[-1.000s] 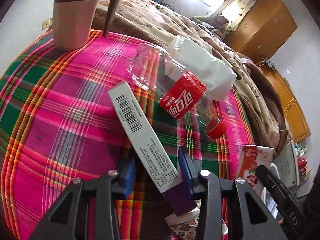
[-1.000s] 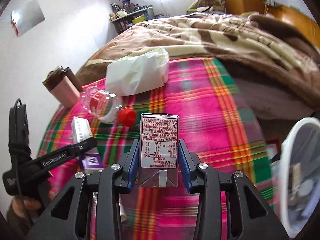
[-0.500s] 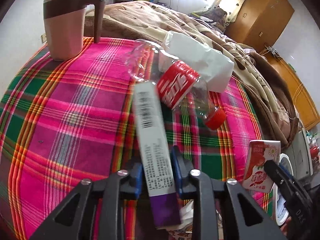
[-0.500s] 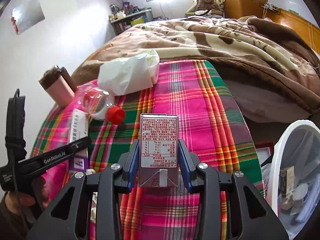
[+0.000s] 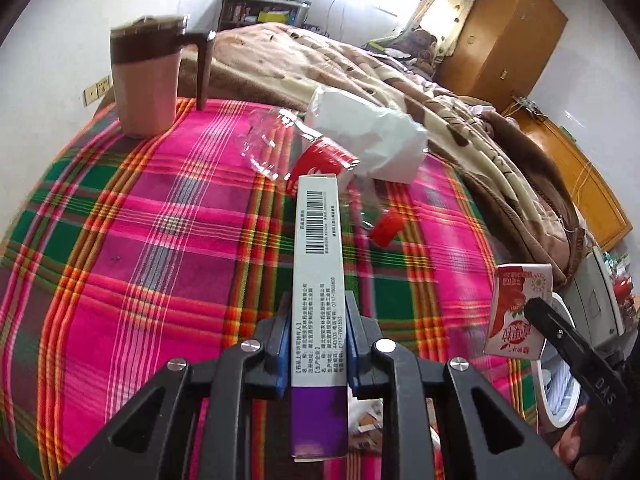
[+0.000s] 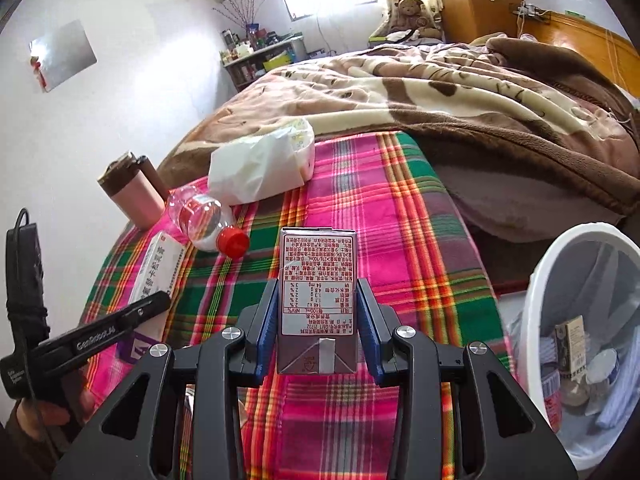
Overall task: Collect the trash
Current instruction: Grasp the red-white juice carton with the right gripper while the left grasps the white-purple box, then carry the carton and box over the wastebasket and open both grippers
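My left gripper (image 5: 316,316) is shut on a long white and purple medicine box (image 5: 318,280) and holds it above the plaid cloth. The box also shows in the right wrist view (image 6: 158,268). My right gripper (image 6: 318,304) is shut on a small drink carton (image 6: 318,292), which shows red and white in the left wrist view (image 5: 518,312). An empty cola bottle with a red cap (image 5: 320,164) and a crumpled white bag (image 5: 368,144) lie on the cloth; both also show in the right wrist view, bottle (image 6: 204,220), bag (image 6: 264,168).
A white trash bin (image 6: 560,272) holding several discarded items stands low at the right, beside the table. A pink mug with a brown lid (image 5: 146,80) stands at the far left corner. A bed with a brown blanket (image 6: 460,100) lies behind the table.
My left gripper closed on the medicine box, turned it straight and lifted it off the cloth. My right gripper drew back with the carton, and the bin came more into view.
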